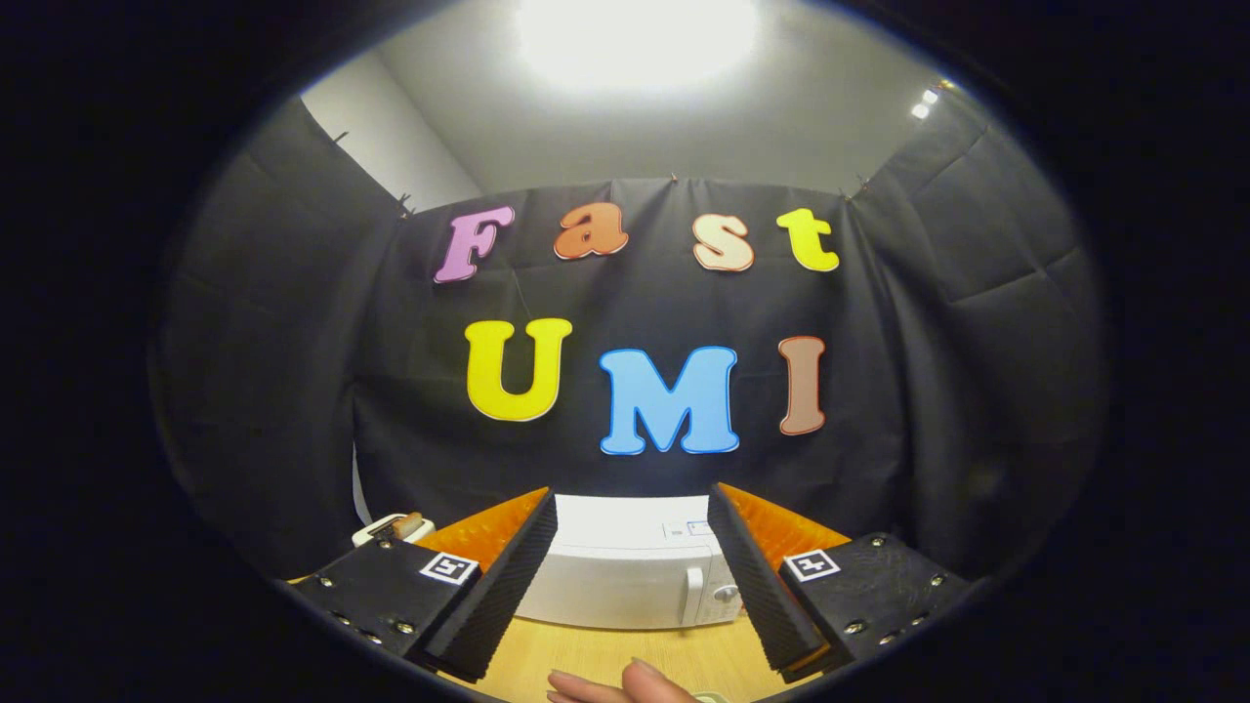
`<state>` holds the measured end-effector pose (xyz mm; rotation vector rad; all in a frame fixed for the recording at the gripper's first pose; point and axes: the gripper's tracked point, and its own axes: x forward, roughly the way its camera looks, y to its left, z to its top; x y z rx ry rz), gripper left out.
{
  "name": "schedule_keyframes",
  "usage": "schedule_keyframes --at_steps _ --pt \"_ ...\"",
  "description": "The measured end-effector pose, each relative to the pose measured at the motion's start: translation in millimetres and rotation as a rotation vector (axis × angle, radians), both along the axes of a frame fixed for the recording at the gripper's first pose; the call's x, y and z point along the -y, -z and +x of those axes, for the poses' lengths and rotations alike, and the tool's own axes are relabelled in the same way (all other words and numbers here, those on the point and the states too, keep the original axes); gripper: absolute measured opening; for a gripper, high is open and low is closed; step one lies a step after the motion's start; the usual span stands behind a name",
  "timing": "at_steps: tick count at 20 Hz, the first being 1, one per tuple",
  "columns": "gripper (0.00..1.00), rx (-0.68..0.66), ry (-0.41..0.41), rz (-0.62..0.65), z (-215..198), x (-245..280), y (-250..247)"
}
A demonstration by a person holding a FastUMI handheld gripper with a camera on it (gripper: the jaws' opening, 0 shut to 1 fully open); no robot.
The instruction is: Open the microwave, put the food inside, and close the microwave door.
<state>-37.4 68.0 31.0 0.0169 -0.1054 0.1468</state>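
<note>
The microwave [625, 571] is seen with its door shut on the wooden table [605, 659] beyond the spread, empty fingers of the gripper [633, 576], food on a plate [394, 528] left of it, fitting either task end.

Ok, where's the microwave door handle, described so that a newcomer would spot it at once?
Start at the wooden table before the black cloth wall. On it, beyond the open gripper, stands a white microwave, its door shut. The handle is the upright white bar near its front's right end, just left of the round knob; unlike the knob, it is long and vertical.
</note>
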Motion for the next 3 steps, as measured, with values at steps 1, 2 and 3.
schedule_keyframes --at_steps 1,2,3 --pt "0.98 0.01 -0.014 0.001 -4.7 -4.5 -4.0" --pt "0.98 0.02 -0.015 0.001 -7.1 -4.8 -6.7" --pt "0.98 0.027 -0.009 0.003 -7.8 -4.7 -8.8"
